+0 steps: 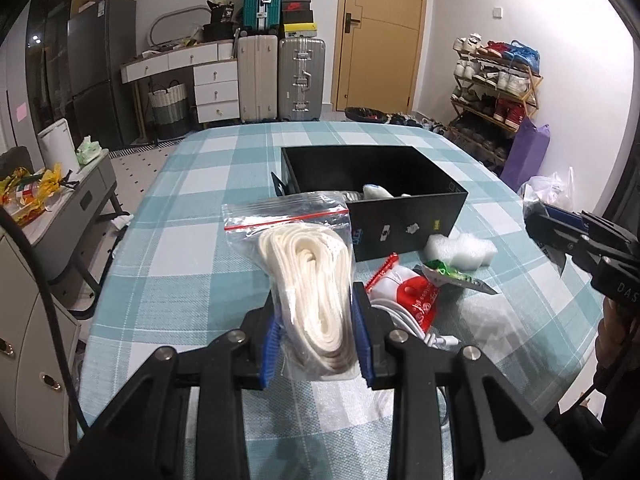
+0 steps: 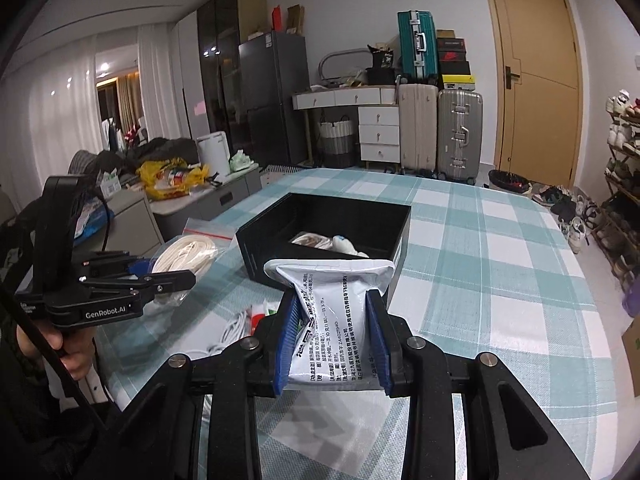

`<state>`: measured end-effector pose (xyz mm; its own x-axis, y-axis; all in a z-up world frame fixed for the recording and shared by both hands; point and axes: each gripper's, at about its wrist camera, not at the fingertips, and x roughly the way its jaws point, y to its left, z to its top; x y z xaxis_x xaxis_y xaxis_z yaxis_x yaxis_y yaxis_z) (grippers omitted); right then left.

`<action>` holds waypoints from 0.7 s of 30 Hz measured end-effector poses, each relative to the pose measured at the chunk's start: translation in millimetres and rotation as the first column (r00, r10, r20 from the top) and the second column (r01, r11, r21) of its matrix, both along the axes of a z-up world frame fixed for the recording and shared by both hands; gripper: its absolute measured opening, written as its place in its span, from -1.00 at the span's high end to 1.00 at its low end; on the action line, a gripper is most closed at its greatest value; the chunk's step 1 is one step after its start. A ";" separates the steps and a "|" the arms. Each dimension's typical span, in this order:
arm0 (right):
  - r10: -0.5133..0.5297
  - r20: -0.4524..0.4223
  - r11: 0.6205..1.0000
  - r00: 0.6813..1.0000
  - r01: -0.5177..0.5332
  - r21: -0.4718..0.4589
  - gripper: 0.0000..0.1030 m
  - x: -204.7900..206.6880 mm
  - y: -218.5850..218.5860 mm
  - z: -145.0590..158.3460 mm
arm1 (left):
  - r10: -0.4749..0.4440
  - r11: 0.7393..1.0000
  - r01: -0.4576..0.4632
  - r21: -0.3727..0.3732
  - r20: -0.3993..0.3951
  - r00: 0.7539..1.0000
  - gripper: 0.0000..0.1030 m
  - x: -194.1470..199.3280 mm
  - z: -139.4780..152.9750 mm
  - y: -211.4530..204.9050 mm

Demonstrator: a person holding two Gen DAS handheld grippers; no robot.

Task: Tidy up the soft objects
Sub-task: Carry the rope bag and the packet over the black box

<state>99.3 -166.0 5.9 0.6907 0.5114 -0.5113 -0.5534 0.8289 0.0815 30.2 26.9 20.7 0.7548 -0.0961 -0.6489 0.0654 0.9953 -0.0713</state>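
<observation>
Zip bag (image 1: pixel 304 280) of white cord is clamped in the left gripper (image 1: pixel 316 336) above the checked table (image 1: pixel 192 216), beside the black box (image 1: pixel 408 224). White sachet (image 2: pixel 336 320) is pinched by the right gripper (image 2: pixel 334 344) at the box's near wall.

Left tool (image 1: pixel 316 340): we see matt black plastic, ribbed blue pads.
Zip bag (image 1: pixel 296 236): clear glossy plastic over cream woven cloth strap.
Right tool (image 2: pixel 334 344): same finish.
Sachet (image 2: pixel 334 320): silvery, creased foil.
Box (image 1: pixel 400 216): smooth black.
Surface (image 1: pixel 192 216): checked woven cloth.
</observation>
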 end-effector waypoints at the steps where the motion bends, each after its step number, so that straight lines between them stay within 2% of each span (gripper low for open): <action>1: -0.007 0.004 1.000 1.000 0.007 0.008 0.36 0.0 -1.0 1.3 | 0.005 1.000 -0.005 -0.002 0.006 1.000 0.41 -0.8 1.1 0.8; 17: -0.012 0.056 0.996 0.998 0.007 0.093 0.36 -6.3 4.1 26.6 | 0.003 1.000 0.001 -0.032 0.110 0.994 0.41 -6.9 37.9 3.4; 21: -0.023 0.072 0.992 0.997 0.014 0.127 0.36 -3.9 3.1 38.7 | -0.007 1.000 0.009 -0.018 0.126 0.992 0.41 -2.8 44.5 0.2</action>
